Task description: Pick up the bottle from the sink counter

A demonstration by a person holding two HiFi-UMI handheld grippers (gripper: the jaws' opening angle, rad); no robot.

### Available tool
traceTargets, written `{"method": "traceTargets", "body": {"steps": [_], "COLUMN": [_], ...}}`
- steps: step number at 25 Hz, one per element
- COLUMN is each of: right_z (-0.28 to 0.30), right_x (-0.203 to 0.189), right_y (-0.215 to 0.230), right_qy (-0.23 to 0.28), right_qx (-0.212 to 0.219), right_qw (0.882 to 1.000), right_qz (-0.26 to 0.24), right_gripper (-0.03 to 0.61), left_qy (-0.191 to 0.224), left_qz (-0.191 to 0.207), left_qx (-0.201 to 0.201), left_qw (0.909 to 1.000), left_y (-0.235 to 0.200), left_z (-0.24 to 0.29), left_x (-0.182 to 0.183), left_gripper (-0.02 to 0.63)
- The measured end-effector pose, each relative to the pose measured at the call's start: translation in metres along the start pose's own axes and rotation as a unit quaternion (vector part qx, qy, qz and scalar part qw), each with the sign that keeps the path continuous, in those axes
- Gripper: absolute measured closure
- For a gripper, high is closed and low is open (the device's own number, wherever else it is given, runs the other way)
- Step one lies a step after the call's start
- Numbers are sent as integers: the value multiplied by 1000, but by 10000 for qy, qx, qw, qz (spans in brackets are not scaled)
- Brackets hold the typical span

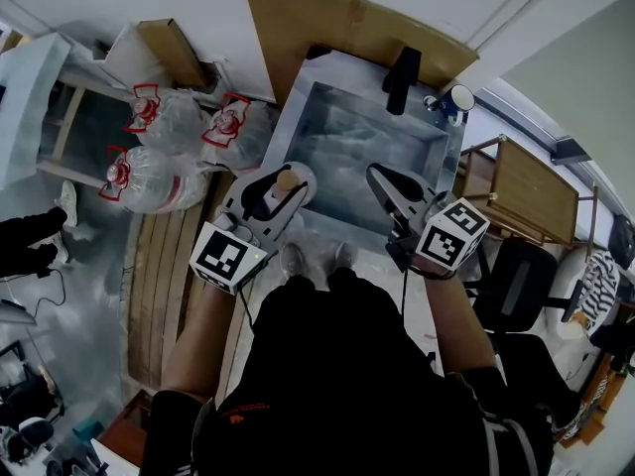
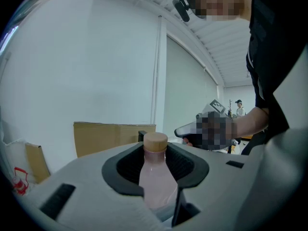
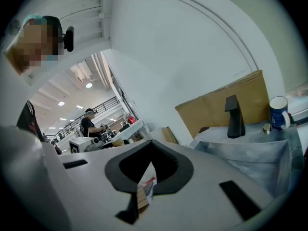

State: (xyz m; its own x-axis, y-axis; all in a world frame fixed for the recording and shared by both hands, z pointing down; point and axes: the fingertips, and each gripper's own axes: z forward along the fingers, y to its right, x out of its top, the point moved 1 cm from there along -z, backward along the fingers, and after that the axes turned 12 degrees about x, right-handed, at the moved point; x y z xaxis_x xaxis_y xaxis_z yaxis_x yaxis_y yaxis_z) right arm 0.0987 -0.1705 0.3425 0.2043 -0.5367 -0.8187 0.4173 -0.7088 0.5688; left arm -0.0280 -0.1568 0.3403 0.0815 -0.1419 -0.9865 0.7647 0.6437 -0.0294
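We have the left claw [image 1: 281, 188] closed around the bottle [image 2: 155, 177], with its dark pads pressed against the pale pink body on both sides. The bottle stands upright in that grip, and its tan cap [image 2: 155, 141] rises just above the jaws. From the head view, the bottle sits over the near left corner of the sink [image 1: 298, 117]. We cannot see its base, so we cannot tell whether it touches the counter [image 1: 454, 157].

Our right claw [image 1: 385, 184] is closed and holds nothing. Its jaws meet at the tips, leaving only a thin slit lower down through which a bit of wood and red print shows. It hangs over the near right part of the sink, beside the left claw but apart from it. The marker cube [image 1: 451, 233] on the right claw faces up towards us, as does the cube [image 1: 228, 256] on the left one.

At the far side of the sink a black tap [image 1: 402, 79] stands on the rim. A blue mug [image 1: 459, 99] stands near it at the far right corner. A sheet of cardboard [image 1: 337, 18] leans against the white wall behind the sink.

To the left of the sink lie clear plastic bags [image 1: 164, 117] with red print, and wooden slats [image 1: 164, 286] run along the floor below them. A black office chair [image 1: 521, 281] stands to our right. In the right gripper view, another person [image 3: 89, 124] stands well away in the background.
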Motion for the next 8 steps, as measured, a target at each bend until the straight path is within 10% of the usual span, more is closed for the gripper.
{"method": "traceTargets", "body": {"steps": [8], "right_z": [4], "right_x": [0], "right_y": [6], "right_qy": [-79], "right_qx": [21], "right_qw": [10000], "right_qz": [-4], "right_gripper": [575], "left_qy": [-23], "left_qz": [21], "left_qx": [-48], "left_qw": [10000], "left_y": [-2], "left_z": [8], "left_x": [-4], "left_gripper": [466]}}
